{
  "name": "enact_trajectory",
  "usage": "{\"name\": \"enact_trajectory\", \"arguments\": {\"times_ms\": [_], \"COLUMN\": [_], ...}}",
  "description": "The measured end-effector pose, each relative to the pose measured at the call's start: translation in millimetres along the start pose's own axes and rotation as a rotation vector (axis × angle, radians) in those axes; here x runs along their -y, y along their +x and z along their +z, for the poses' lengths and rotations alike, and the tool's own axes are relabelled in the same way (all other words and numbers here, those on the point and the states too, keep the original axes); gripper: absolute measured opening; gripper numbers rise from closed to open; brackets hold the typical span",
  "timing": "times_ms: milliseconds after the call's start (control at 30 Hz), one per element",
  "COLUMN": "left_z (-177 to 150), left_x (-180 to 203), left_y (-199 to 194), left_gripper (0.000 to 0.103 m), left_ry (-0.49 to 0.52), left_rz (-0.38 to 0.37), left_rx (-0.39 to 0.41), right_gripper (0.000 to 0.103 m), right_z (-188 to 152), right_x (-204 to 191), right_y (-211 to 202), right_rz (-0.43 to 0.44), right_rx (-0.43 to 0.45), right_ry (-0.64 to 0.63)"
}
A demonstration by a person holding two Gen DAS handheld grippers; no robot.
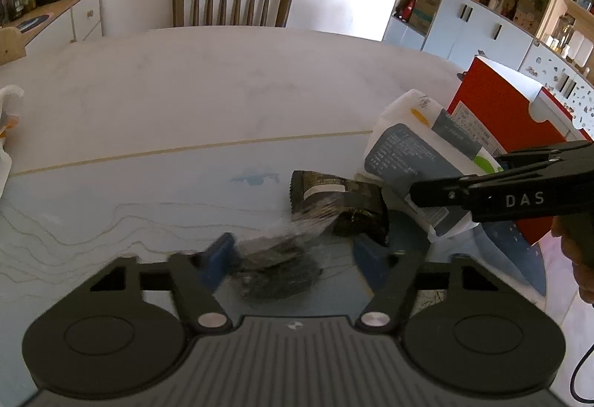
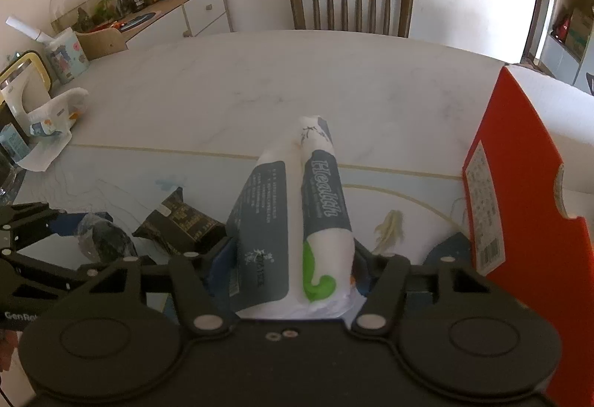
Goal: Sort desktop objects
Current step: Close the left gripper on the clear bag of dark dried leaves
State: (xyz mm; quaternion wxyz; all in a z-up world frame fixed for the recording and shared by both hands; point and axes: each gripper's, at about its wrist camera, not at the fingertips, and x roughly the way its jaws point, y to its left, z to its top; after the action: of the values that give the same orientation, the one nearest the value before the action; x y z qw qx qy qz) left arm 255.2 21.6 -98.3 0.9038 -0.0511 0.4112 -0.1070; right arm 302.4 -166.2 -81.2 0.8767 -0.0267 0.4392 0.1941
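Two packs are in hand at the near edge of the table (image 2: 297, 80): the right gripper (image 2: 293, 258) is clamped on a white tissue pack (image 2: 297, 206), and the left gripper (image 1: 293, 258), its jaws apart, has a dark crinkly packet (image 1: 276, 271) against one pad. A dark sachet (image 1: 326, 197) still lies loose between them. The red box (image 2: 519, 206) stands at the right edge, apparently the destination. Sorting looks barely begun; the far half of the table lies open.

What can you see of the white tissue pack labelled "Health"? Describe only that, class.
The tissue pack is a soft white plastic-wrapped bundle with grey-blue printed panels and a green swirl. It looks squeezed, creased down the middle, between the right gripper fingers. It points away towards the table, beside the red box.
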Motion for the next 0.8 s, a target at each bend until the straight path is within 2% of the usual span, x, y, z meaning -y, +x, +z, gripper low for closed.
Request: {"name": "enact_trajectory", "arguments": {"times_ms": [67, 200, 400, 600, 800], "left_z": [0, 1, 2, 4, 7], "left_x": [-2, -3, -4, -4, -2], "left_y": [0, -2, -7, -15, -25], "left_gripper": [0.044, 0.040, 0.038, 0.038, 0.038], "left_ry": [-0.006, -0.015, -0.021, -0.028, -0.028], "left_rz": [-0.004, -0.004, 0.006, 0.014, 0.006], "left_rx": [-0.009, -0.009, -0.001, 0.017, 0.029], "right_gripper": [0.058, 0.053, 0.042, 0.036, 0.036], "right_z": [-1, -2, -3, -4, -6], "right_x": [0, 0, -1, 1, 1], "right_y": [-1, -3, -10, -17, -30], "right_rz": [-0.001, -0.006, -0.008, -0.016, -0.014], "right_rx": [0.002, 0.000, 0.009, 0.019, 0.040], "right_ry": [0.003, -0.001, -0.003, 0.020, 0.032]}}
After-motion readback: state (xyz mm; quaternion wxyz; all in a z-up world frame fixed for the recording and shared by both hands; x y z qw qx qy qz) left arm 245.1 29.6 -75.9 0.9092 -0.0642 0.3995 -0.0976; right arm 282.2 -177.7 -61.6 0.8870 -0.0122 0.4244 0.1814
